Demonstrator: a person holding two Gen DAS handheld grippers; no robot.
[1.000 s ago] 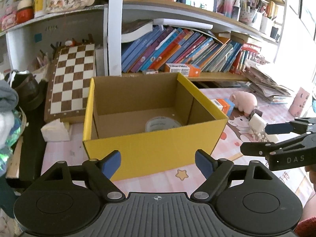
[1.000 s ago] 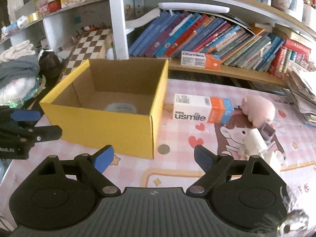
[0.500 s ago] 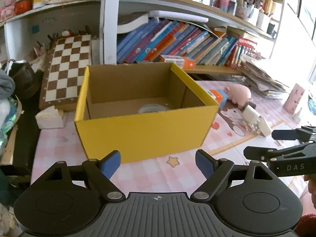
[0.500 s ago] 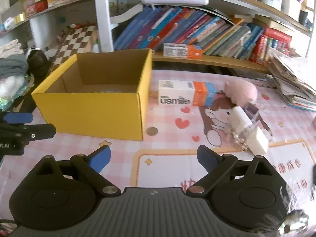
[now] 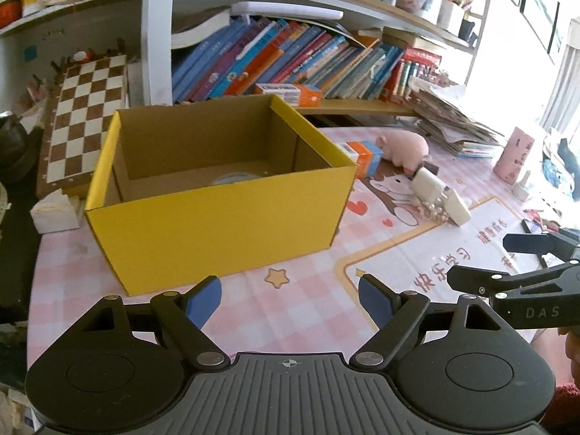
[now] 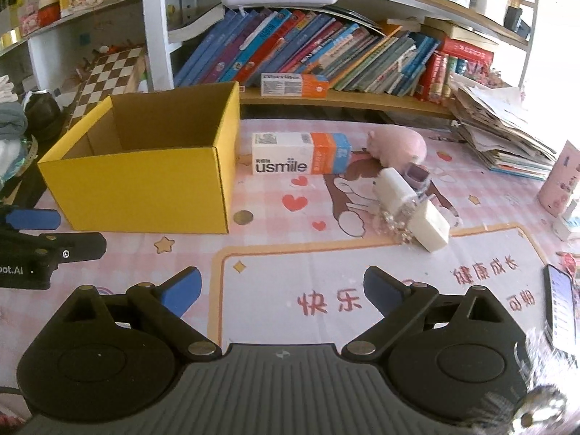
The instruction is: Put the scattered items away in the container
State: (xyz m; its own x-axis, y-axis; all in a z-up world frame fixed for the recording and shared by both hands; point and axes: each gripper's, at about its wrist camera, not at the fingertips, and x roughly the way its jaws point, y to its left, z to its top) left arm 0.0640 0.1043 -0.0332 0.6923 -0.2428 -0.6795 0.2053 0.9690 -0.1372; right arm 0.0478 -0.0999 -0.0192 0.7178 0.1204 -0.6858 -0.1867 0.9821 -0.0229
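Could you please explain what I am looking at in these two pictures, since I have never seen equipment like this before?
A person holds two hand-held grippers, each with a fisheye camera looking along its fingers. One picture comes from the left gripper, the other from the right gripper; both are open and hold nothing. On the pink table mat stands a yellow cardboard box. Beside it lie a usmile carton, a pink plush pig, two white blocks tangled with beads and a coin.

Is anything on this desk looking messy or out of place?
Yes. Beside the yellow box, loose items lie scattered on the pink mat: a usmile carton, a pink pig toy, two white blocks tangled with beads and a coin.
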